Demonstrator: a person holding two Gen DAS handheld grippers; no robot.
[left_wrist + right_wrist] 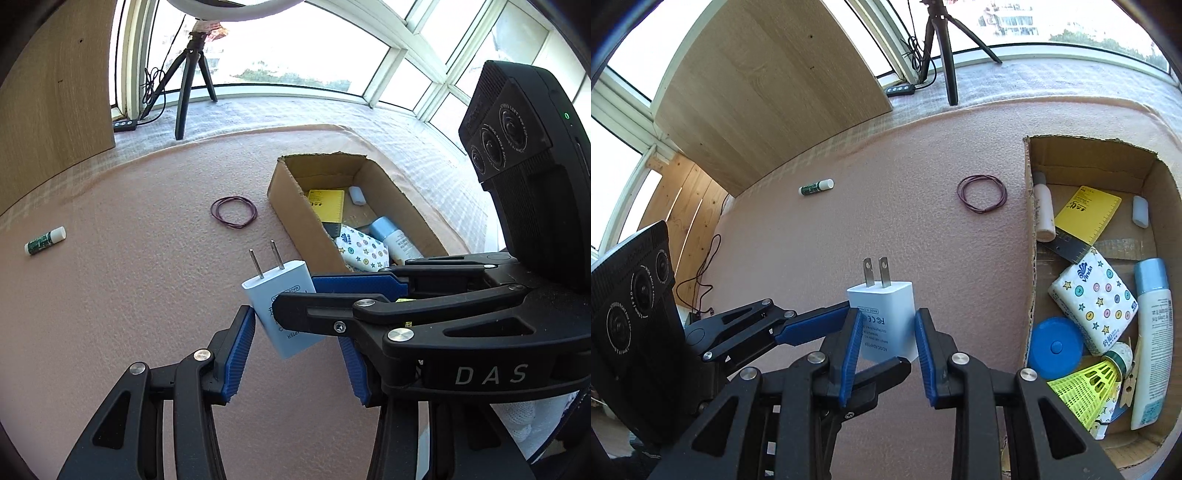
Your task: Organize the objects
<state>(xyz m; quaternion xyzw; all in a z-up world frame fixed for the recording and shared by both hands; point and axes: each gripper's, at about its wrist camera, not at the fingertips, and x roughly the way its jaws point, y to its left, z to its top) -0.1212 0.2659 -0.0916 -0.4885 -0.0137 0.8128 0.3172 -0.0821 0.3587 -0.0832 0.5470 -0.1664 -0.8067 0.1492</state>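
White plug adapter (882, 314) lifted clear of the pink bench (849, 206), at lower centre of the right wrist view, prongs pointing up-frame. Right tool (886, 341) clamped on its narrow sides, blue pads pressed against the casing. Left tool (291, 350) half apart around the same adapter in the left wrist view: left pad touching or almost touching its edge, other pad hidden behind the right tool. Cardboard box (1030, 236) at right of frame, holding tissue pack (1093, 295), yellow card (1086, 212), blue lid (1054, 347), shuttlecock (1082, 387) and bottles. Rubber band loop (981, 198) just left of the box; green lip balm (816, 186) further left.
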